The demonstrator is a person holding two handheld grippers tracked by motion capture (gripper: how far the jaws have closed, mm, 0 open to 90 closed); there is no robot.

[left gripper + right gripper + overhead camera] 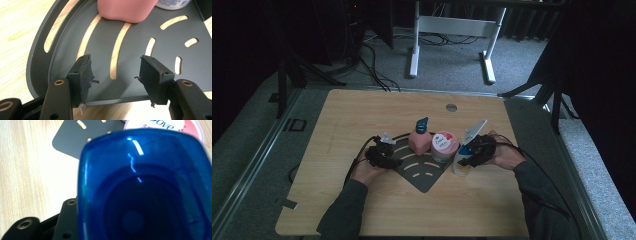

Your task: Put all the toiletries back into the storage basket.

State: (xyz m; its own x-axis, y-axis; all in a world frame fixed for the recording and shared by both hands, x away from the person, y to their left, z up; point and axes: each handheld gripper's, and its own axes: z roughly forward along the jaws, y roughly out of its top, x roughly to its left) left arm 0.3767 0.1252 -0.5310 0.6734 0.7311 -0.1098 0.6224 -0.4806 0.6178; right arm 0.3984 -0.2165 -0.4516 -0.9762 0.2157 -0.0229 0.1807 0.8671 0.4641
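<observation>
A dark grey fan-shaped slotted plate (424, 175) lies flat at the table's middle. On its far part stand a pink bottle (417, 141) with a blue cap and a round Dove jar (445, 145). My left gripper (383, 154) sits at the plate's left end. In the left gripper view its jaws stand open (116, 65) over the plate (135, 47), near its straight edge, with the pink bottle (125, 10) beyond. My right gripper (473, 152) is shut on a tilted white bottle (468, 145), whose blue end (145, 195) looms close to the right gripper view's camera.
The wooden table (362, 115) has a small round grommet (451, 107) near its far edge. Black cables trail from both grippers across the table. Beyond the table stands a white desk frame (452, 30) on a grey carpet.
</observation>
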